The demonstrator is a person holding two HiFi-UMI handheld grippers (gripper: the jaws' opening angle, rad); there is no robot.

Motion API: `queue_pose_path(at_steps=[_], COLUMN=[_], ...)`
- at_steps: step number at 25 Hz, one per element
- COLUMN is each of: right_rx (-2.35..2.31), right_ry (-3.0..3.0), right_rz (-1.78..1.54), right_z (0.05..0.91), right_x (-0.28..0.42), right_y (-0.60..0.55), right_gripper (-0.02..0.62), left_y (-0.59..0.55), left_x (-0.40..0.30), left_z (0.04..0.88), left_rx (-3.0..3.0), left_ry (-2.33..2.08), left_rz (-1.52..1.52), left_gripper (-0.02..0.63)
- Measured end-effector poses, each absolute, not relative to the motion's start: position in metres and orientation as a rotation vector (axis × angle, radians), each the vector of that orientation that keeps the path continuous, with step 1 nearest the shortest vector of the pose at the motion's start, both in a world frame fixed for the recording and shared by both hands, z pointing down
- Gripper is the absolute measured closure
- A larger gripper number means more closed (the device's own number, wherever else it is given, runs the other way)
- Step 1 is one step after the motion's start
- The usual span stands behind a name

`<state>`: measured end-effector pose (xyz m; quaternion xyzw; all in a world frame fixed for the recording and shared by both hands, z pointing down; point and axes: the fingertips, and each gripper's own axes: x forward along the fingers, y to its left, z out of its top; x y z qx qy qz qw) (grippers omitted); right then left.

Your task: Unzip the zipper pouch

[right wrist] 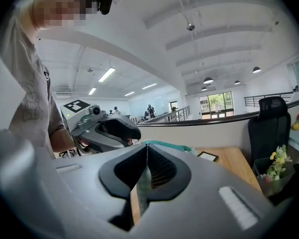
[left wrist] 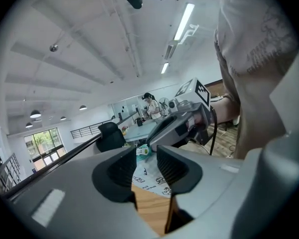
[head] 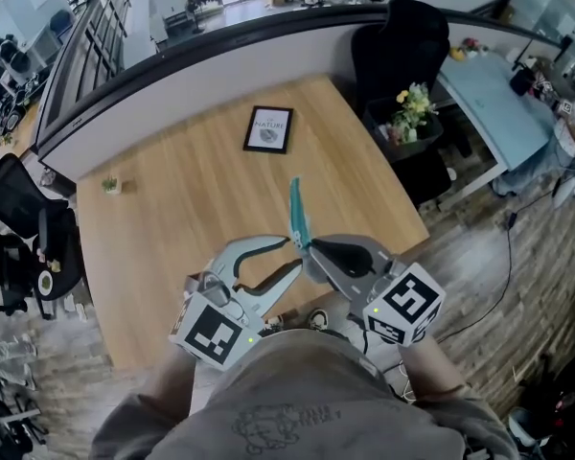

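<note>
Framed picture [head: 269, 128] and 1 small, perhaps potted plant [head: 110, 185] on wooden table [head: 172, 228]

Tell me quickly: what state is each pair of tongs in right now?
Left tongs: open, gripping nothing.
Right tongs: shut on the thin teal fabric zipper pouch.

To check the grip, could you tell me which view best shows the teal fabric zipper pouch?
The head view: the teal fabric zipper pouch stands edge-on, nearly whole. The right gripper view shows only its pinched edge; the left gripper view, a printed patch.
</note>
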<state>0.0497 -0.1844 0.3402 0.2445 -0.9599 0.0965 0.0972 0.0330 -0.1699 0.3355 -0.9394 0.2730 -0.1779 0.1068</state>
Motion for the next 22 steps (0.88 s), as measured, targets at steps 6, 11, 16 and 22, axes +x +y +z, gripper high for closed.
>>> queue_pose_path(at_steps=[6, 11, 16, 22], right_rx=[0.679, 0.657, 0.645, 0.586], right_ry=[-2.822, -2.808, -2.796, -2.789], right_rz=[0.293, 0.306, 0.323, 0.315], right_z=[0.350, 0.358, 0.363, 0.369], right_x=[0.049, 0.048, 0.049, 0.048], right_y=[-0.178, -0.175, -0.175, -0.173], right_gripper=[0.581, 0.581, 0.581, 0.581], left_y=[-0.167, -0.165, -0.165, -0.169], left_x=[0.041, 0.038, 0.036, 0.034], left_z=[0.345, 0.357, 0.358, 0.365], left_rx=[-2.779, -2.777, -2.781, -2.804], left_ry=[0.773, 0.733, 0.734, 0.749], left_rz=[-0.564, -0.632, -0.644, -0.664], left_gripper=[0.522, 0.557, 0.589, 0.595])
